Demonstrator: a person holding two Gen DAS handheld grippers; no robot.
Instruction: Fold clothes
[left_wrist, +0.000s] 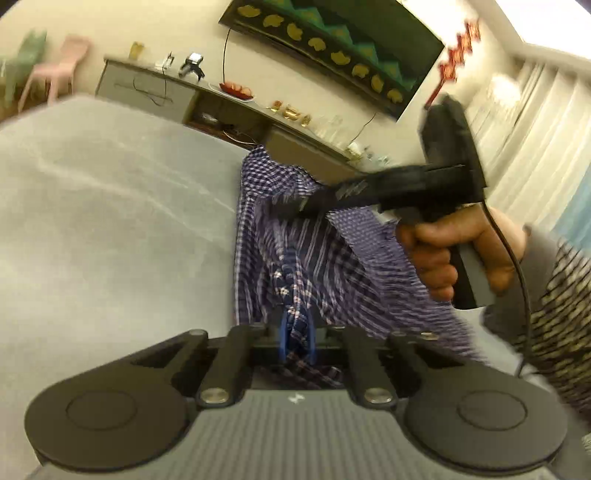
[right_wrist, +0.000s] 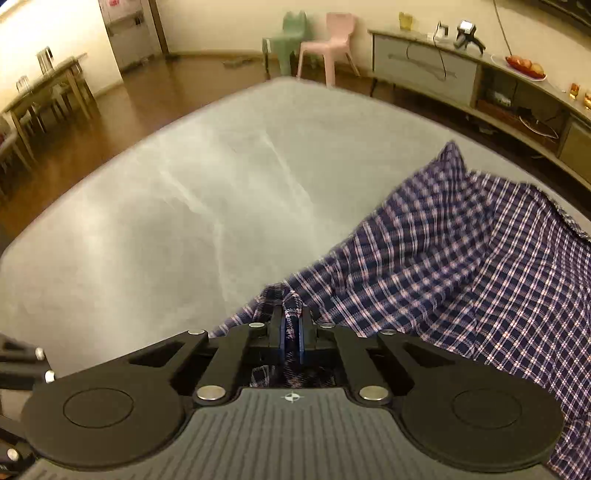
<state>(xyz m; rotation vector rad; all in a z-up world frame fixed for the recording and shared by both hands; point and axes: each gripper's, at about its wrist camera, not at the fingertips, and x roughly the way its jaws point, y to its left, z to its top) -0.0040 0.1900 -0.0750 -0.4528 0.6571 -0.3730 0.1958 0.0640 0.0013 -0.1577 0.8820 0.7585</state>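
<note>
A blue and white checked shirt is lifted over a grey bed. My left gripper is shut on a bunched edge of the shirt. My right gripper is shut on another bunched edge of the shirt, which spreads to the right over the bed. In the left wrist view the right gripper reaches in from the right, held by a hand, with its fingers in the cloth. The shirt hangs stretched between the two grippers.
A long grey sideboard with fruit and glasses stands behind the bed, under a dark wall picture. Pink and green chairs stand beyond the bed's far end. A dining table is at far left.
</note>
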